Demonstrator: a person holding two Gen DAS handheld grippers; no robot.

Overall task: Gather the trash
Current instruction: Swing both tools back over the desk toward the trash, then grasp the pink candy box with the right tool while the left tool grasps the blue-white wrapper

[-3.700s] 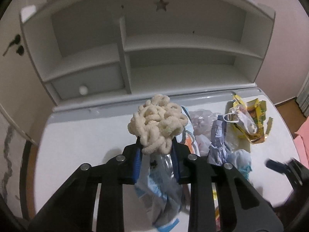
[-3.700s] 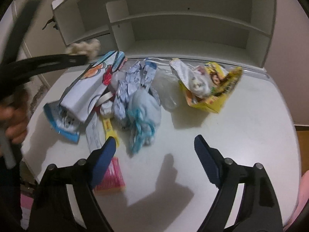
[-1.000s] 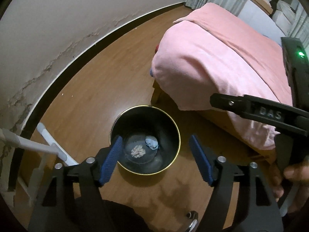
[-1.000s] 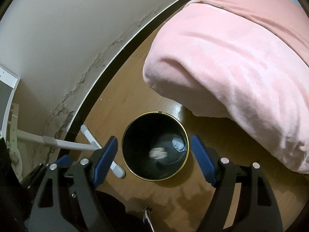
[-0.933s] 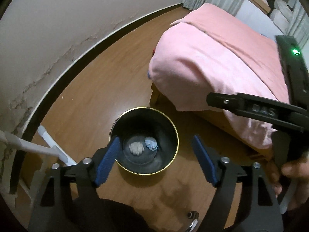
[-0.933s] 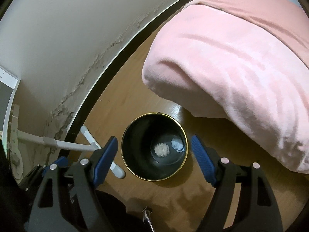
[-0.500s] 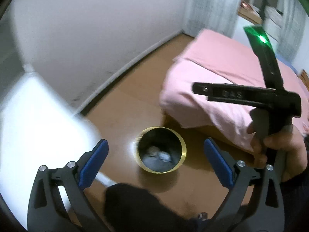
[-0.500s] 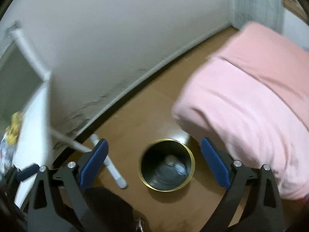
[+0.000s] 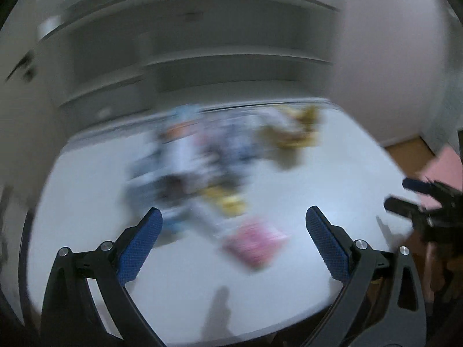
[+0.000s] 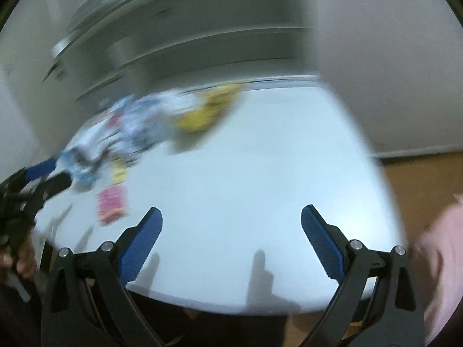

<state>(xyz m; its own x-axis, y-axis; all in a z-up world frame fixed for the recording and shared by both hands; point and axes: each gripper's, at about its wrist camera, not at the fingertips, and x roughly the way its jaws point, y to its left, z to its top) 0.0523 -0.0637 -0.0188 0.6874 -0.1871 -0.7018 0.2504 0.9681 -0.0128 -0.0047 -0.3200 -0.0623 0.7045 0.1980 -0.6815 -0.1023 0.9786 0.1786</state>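
Left gripper point(image 9: 233, 219) wide open, nothing in it, over white desk point(image 9: 318, 179); blurred trash pile point(image 9: 208, 159) just ahead, pink wrapper point(image 9: 254, 241) nearest. Right gripper point(image 10: 231, 218) also spread, empty; pile point(image 10: 139, 127) off to its front-left.

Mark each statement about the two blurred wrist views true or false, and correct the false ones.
1. The left tongs are open and empty. True.
2. The right tongs grip a yellow wrapper. False: they are open, holding nothing.
3. A pink packet lies on the white desk. True.
4. The trash pile sits in a black bin. False: it lies on the desk.
5. The yellow wrapper lies near the shelf unit. True.
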